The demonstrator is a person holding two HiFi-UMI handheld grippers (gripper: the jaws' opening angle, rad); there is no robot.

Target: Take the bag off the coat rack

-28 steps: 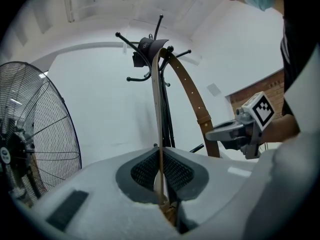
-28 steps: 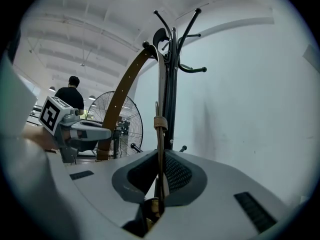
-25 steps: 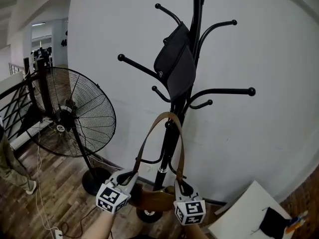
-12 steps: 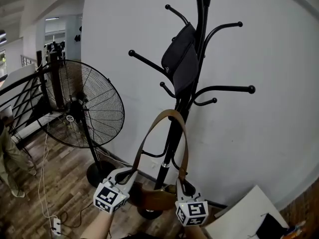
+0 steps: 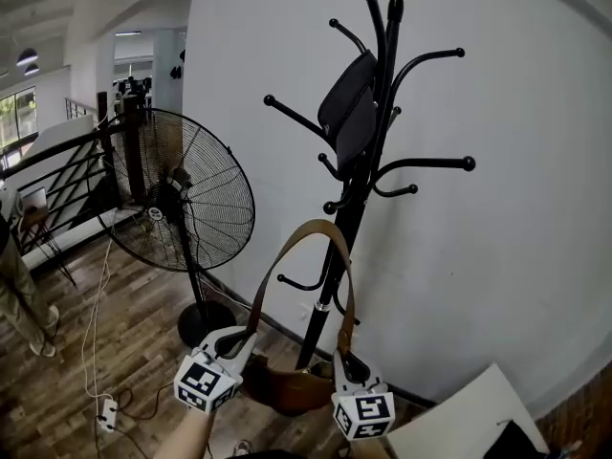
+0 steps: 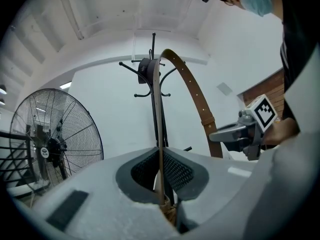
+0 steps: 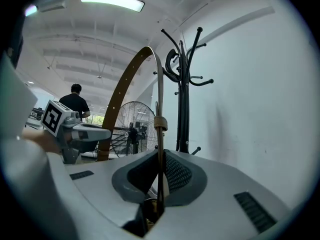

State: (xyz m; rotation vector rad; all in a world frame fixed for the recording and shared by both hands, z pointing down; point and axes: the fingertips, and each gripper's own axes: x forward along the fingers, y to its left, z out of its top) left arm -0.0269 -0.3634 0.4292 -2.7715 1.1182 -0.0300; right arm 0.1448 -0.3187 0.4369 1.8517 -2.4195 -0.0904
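Observation:
A brown bag [image 5: 292, 387] hangs low between my two grippers, and its brown strap [image 5: 320, 228] arches up in front of the black coat rack [image 5: 375, 142], just left of the pole. My left gripper [image 5: 234, 342] is shut on the strap's left end [image 6: 160, 134]. On the other end [image 7: 159, 134] my right gripper [image 5: 346, 366] is shut too. In each gripper view the strap runs thin and edge-on between the pads. A dark bag [image 5: 349, 113] still hangs high on the rack. Whether the strap touches a hook cannot be told.
A large black pedestal fan [image 5: 186, 194] stands left of the rack, its base [image 5: 206, 321] on the wood floor. A power strip and cables [image 5: 107, 411] lie at lower left. A white board [image 5: 469, 414] leans at lower right. A person's leg [image 5: 14, 285] shows at the left edge.
The view has swung left, so rack and fan sit further right. The strap's loop has come from across the pole to its left side. Both grippers hold as before.

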